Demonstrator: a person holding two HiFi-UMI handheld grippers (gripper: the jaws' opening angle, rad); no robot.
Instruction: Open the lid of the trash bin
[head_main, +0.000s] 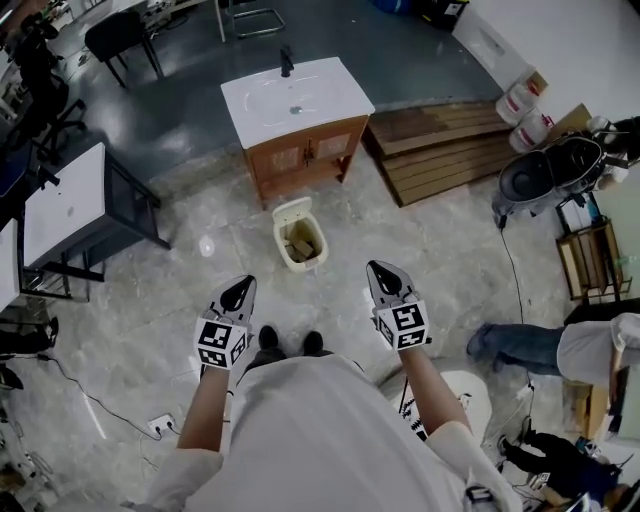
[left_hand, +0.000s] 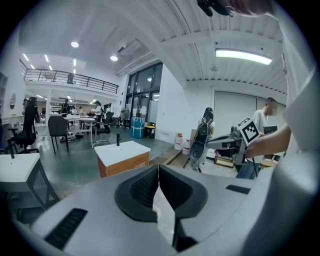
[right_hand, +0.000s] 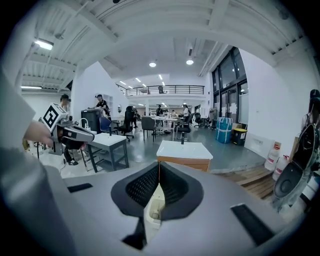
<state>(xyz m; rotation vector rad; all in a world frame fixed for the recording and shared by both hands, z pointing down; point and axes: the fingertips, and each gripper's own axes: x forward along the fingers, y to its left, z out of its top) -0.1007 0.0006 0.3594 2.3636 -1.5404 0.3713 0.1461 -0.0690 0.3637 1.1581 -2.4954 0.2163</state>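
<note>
A small cream trash bin (head_main: 300, 238) stands on the tiled floor ahead of my feet. Its lid (head_main: 292, 210) is tipped up at the back and brown contents show inside. My left gripper (head_main: 238, 291) hovers near-left of the bin, jaws shut and empty. My right gripper (head_main: 384, 276) hovers near-right of it, also shut on nothing. In the left gripper view the jaws (left_hand: 159, 171) meet in a closed line. In the right gripper view the shut jaws (right_hand: 159, 169) sit above a sliver of the bin (right_hand: 152, 210). Neither gripper touches the bin.
A wooden cabinet with a white basin (head_main: 297, 100) stands just behind the bin. Wooden pallets (head_main: 440, 150) lie to its right, with a scooter (head_main: 545, 175) beyond them. A white table (head_main: 65, 205) is at left. A person (head_main: 590, 350) sits at right. A power strip (head_main: 160, 425) lies near-left.
</note>
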